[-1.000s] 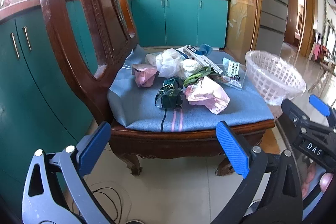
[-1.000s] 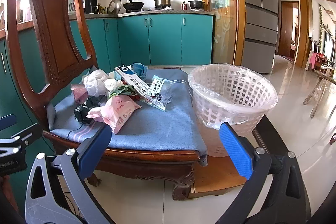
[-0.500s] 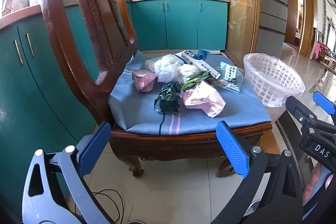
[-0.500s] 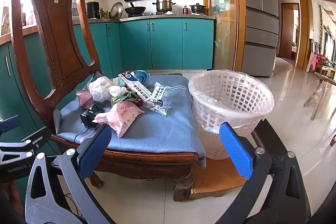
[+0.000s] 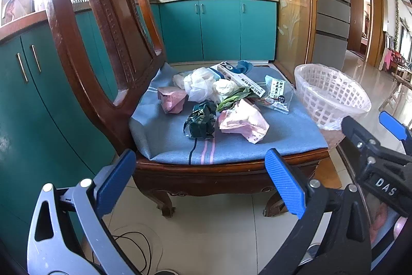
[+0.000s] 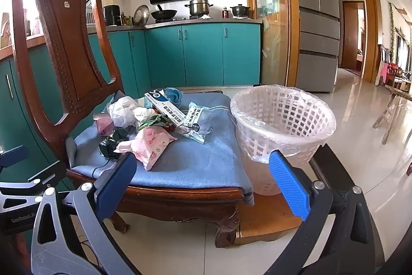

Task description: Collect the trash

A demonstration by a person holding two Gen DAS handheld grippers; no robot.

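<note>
Trash lies piled on a blue cushion on a carved wooden chair: a pink wrapper, a dark green crumpled wrapper, a small pink bag, white plastic bags, a long box and a snack packet. A white lined basket stands right of the chair. My left gripper and right gripper both hang open in front of the chair, holding nothing.
Teal kitchen cabinets line the back and left. The tall chair back rises at left. A black cable lies on the tiled floor. A fridge and a wooden stool stand at right.
Both grippers have drawn back and risen a little, so the chair and basket look slightly farther. Both stay open; the trash has not moved.
</note>
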